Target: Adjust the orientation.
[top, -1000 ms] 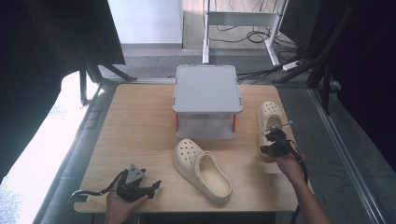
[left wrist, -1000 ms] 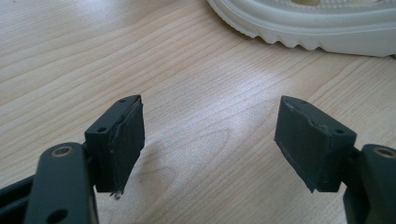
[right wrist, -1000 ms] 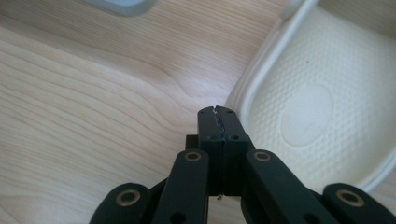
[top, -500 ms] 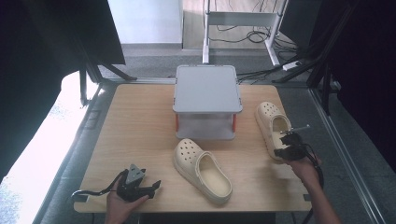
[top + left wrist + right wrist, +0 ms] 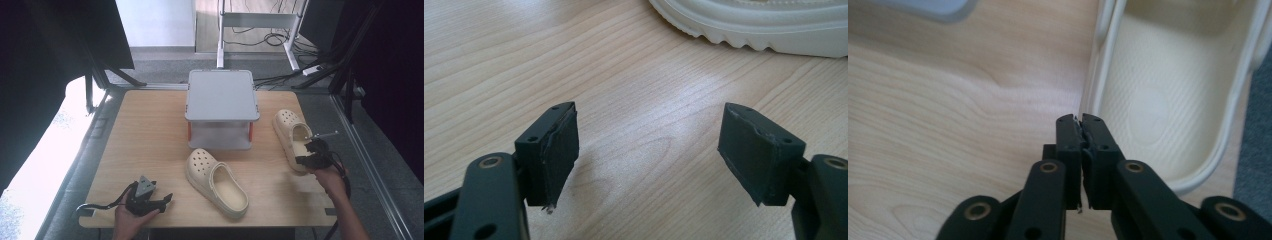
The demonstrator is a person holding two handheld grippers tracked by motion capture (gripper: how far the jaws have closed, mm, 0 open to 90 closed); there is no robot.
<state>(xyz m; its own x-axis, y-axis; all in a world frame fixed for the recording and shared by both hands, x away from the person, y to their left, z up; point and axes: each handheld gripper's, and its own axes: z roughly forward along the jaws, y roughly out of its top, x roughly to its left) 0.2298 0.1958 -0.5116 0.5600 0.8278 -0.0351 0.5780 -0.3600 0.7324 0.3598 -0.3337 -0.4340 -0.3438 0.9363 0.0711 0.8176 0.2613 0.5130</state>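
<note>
The right shoe (image 5: 290,136) lies near the counter's (image 5: 150,135) right edge, its long axis running front to back, heel toward you. Your right tool (image 5: 306,156), jaws nearly shut on nothing after just parting slightly, sits at its heel rim. Your left tool (image 5: 160,201) rests open at the front left corner, well apart, nearer the other shoe (image 5: 216,182).

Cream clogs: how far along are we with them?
Done: nothing stowed. The cream perforated foam clog mid-table and its mate at the right edge both lie on the wooden table, beside the grey two-tier rack. In hand: right tongs at the mate's heel rim, just starting to open, nothing between them. Left tongs open, idle. Left: probably placing both clogs.
</note>
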